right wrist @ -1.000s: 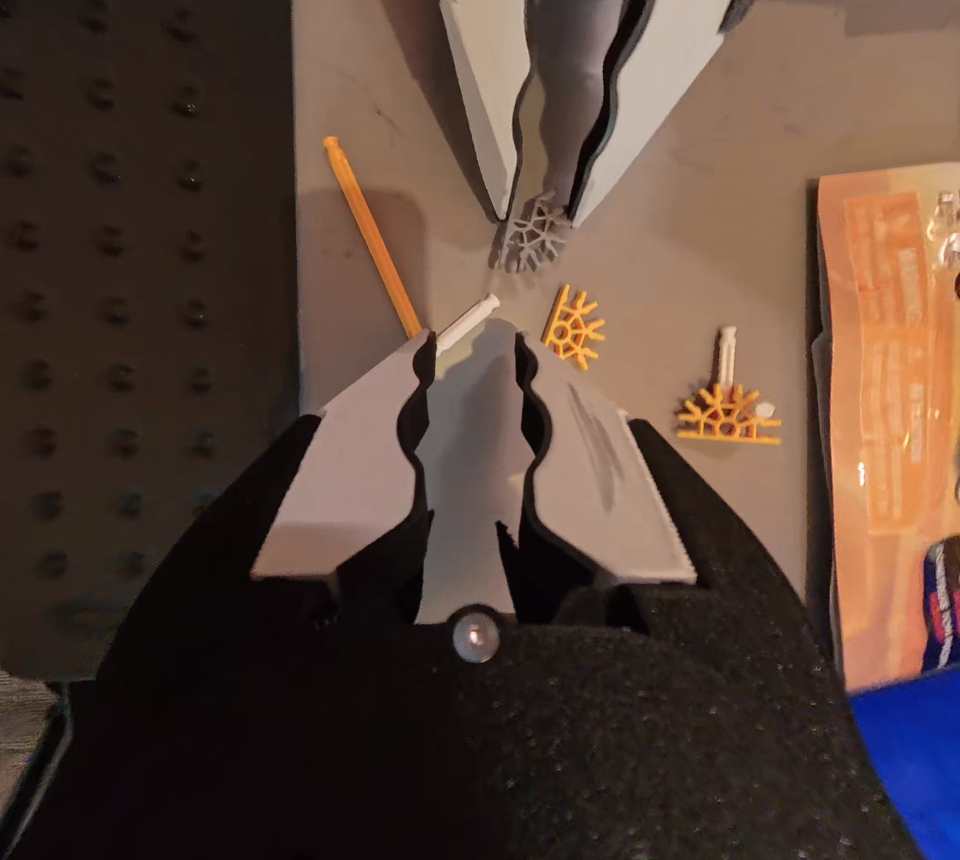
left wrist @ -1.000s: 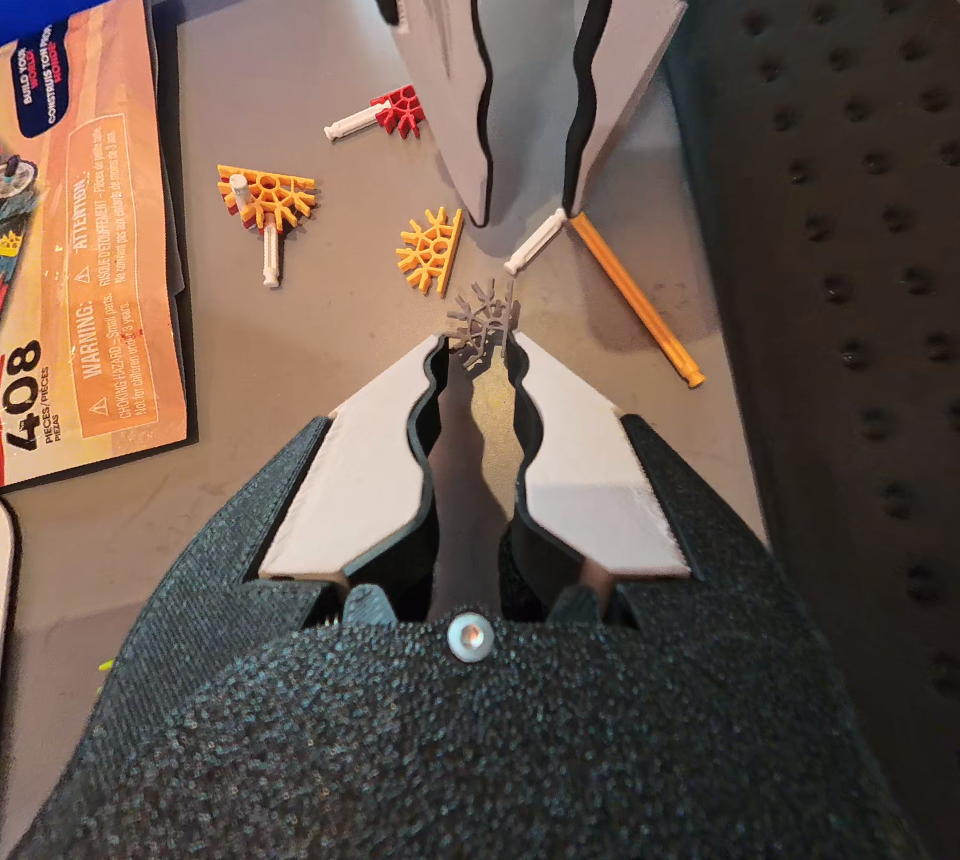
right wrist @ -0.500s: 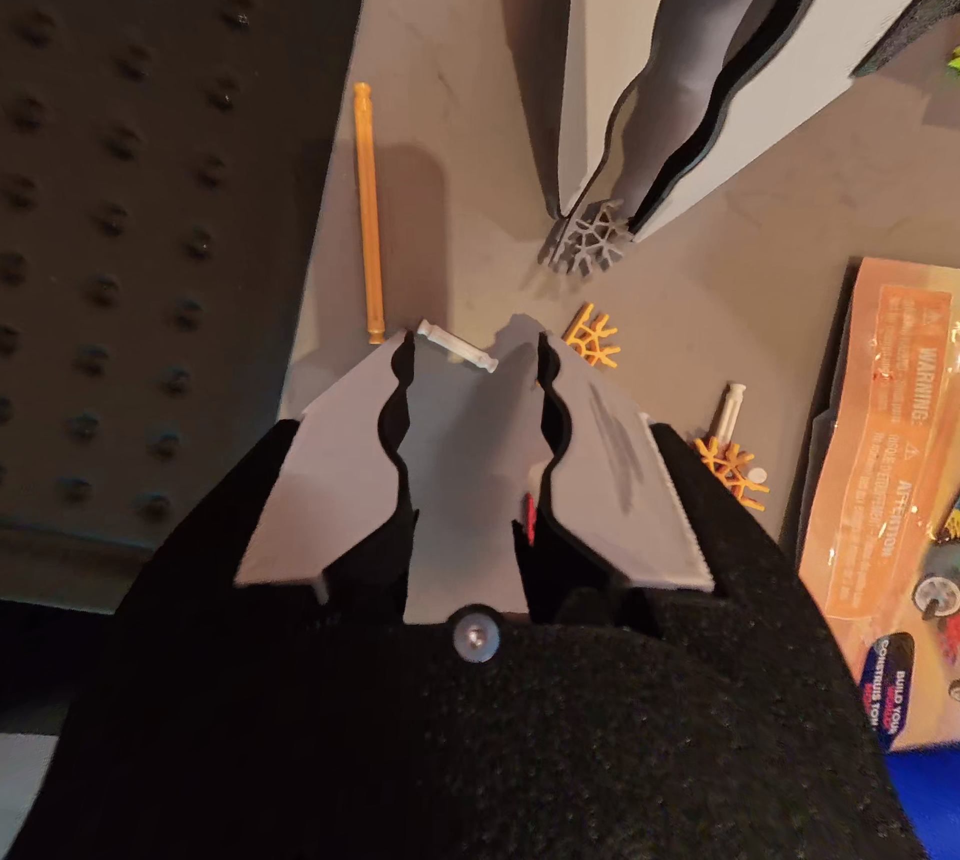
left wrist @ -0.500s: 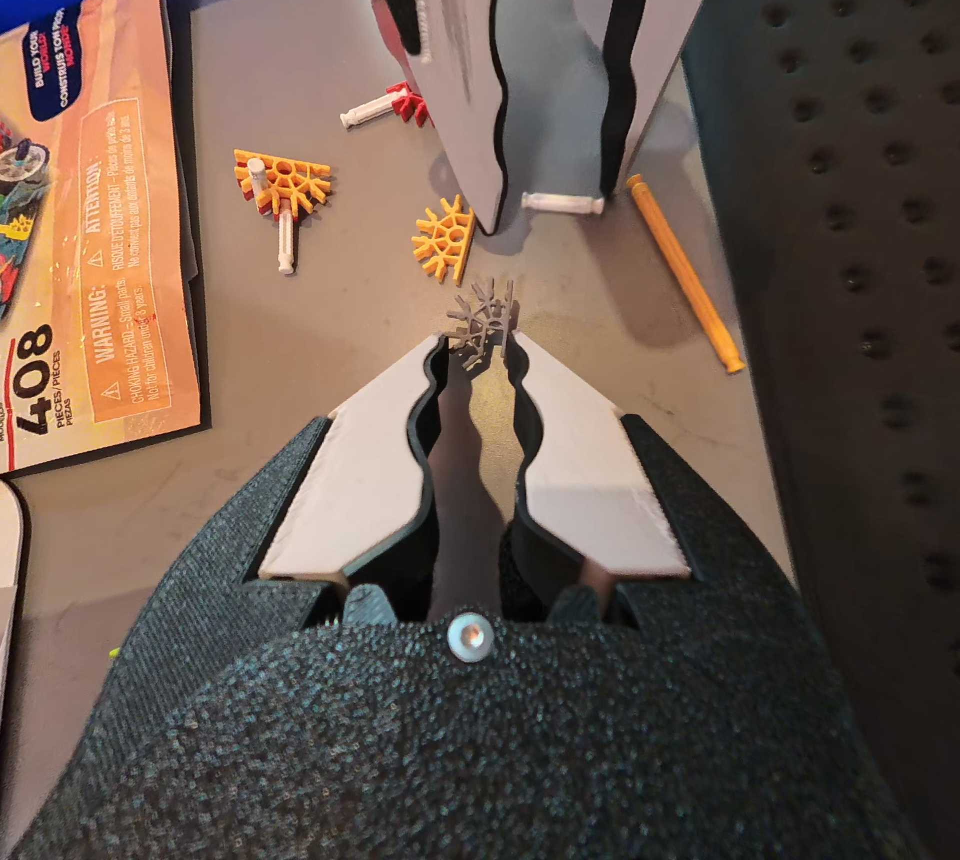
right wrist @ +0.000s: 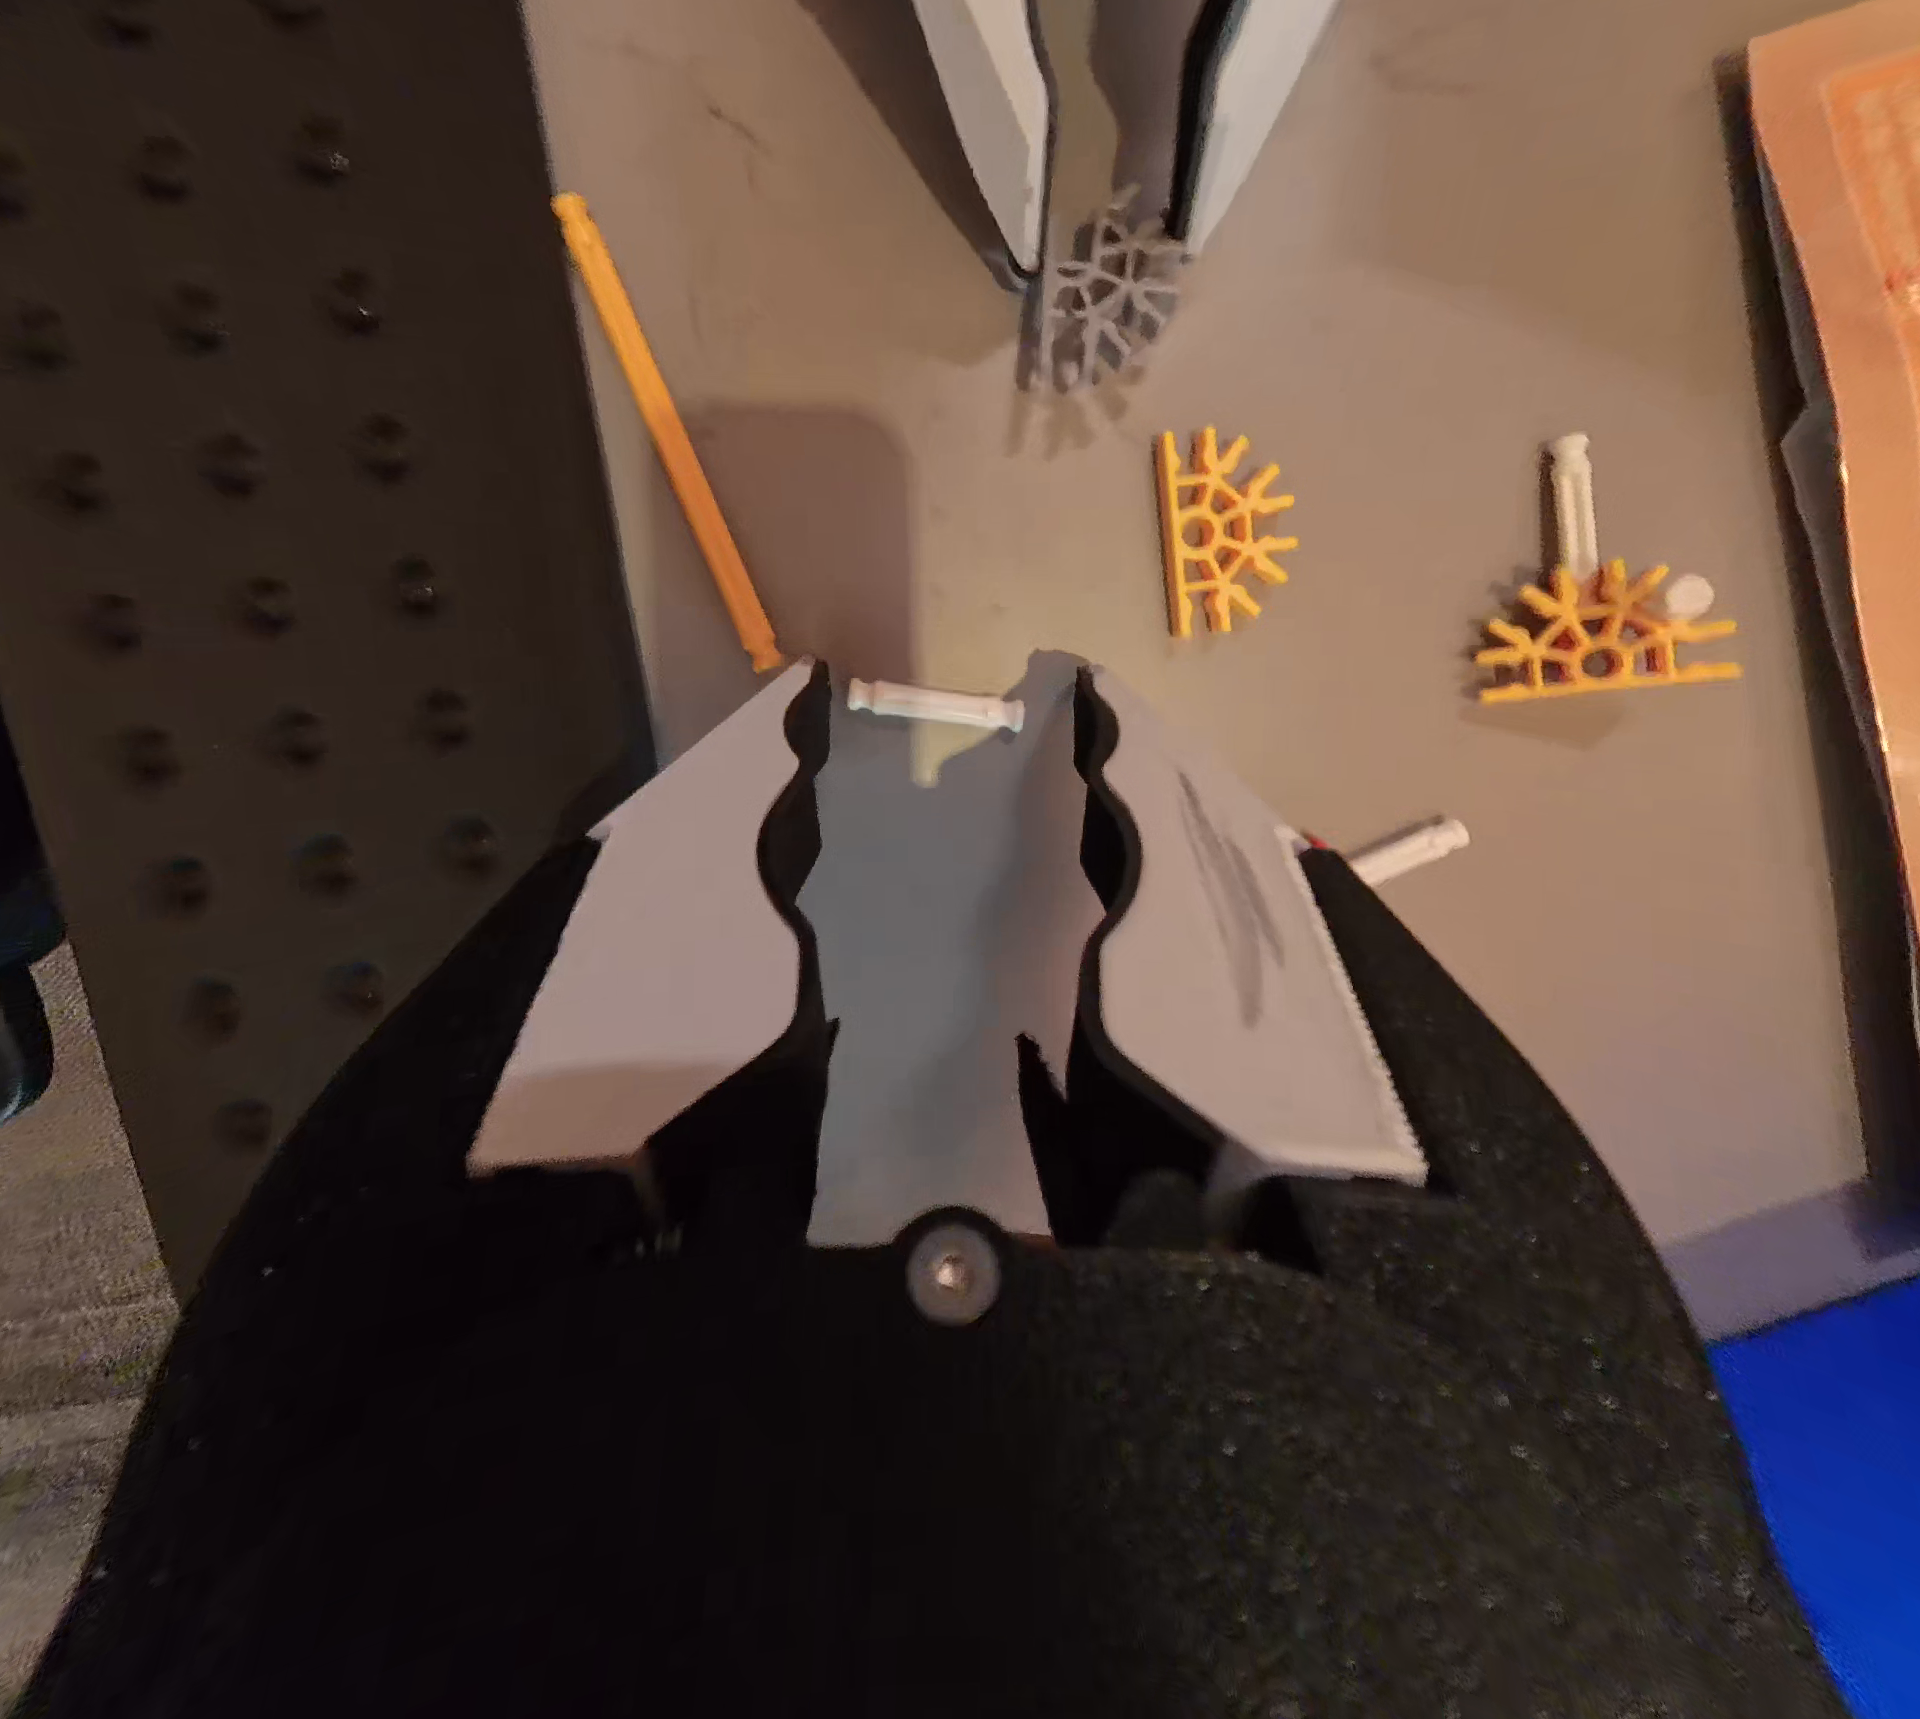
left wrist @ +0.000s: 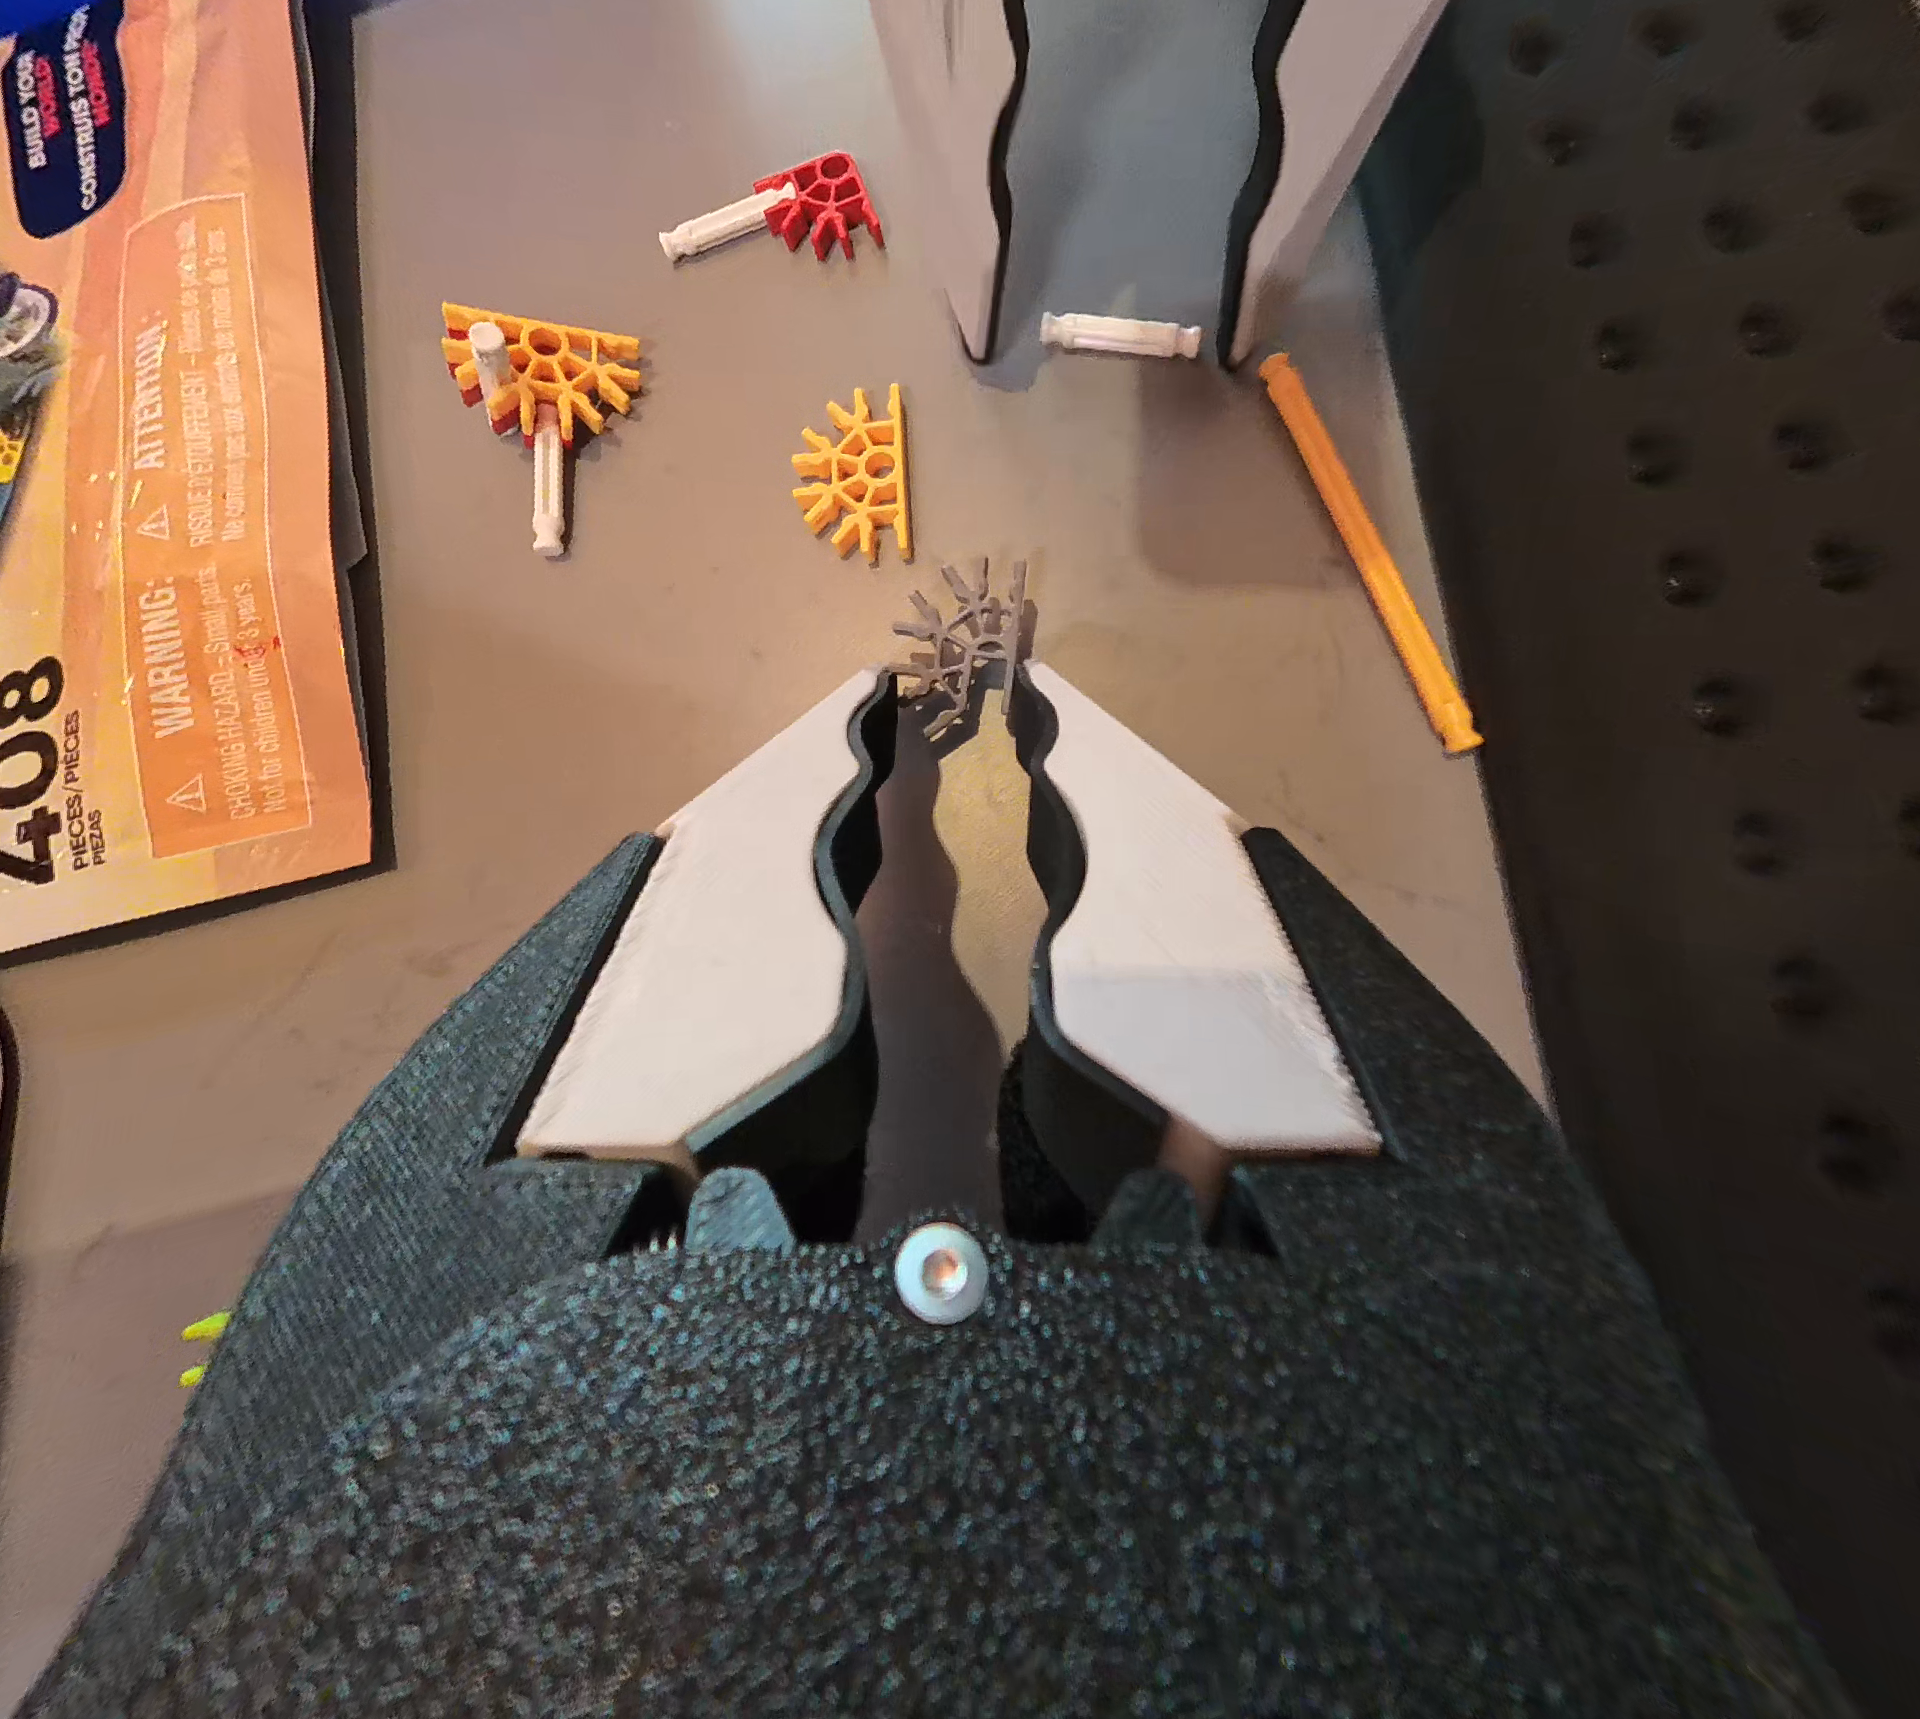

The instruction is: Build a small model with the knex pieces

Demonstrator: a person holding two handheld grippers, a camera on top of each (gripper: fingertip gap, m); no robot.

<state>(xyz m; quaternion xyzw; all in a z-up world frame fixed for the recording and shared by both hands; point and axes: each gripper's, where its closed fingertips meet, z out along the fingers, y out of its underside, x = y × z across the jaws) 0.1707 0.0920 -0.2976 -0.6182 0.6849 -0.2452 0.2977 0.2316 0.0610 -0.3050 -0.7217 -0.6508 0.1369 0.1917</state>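
With its jaws pinched on the grey connector (left wrist: 966,646) at frame centre, the left gripper (left wrist: 958,682) holds the piece clear of the grey table (left wrist: 623,734), spokes forward. The right gripper (right wrist: 945,682), jaws spread, straddles a short white rod (right wrist: 935,699) lying crosswise between its tips, apparently not gripped. An orange rod (right wrist: 665,422) lies just beside it at left centre, against the black studded mat (right wrist: 260,422). At right sit 1 yellow connector (right wrist: 1221,531), a yellow-and-red assembly (right wrist: 1600,641) and an orange packet (left wrist: 177,474)
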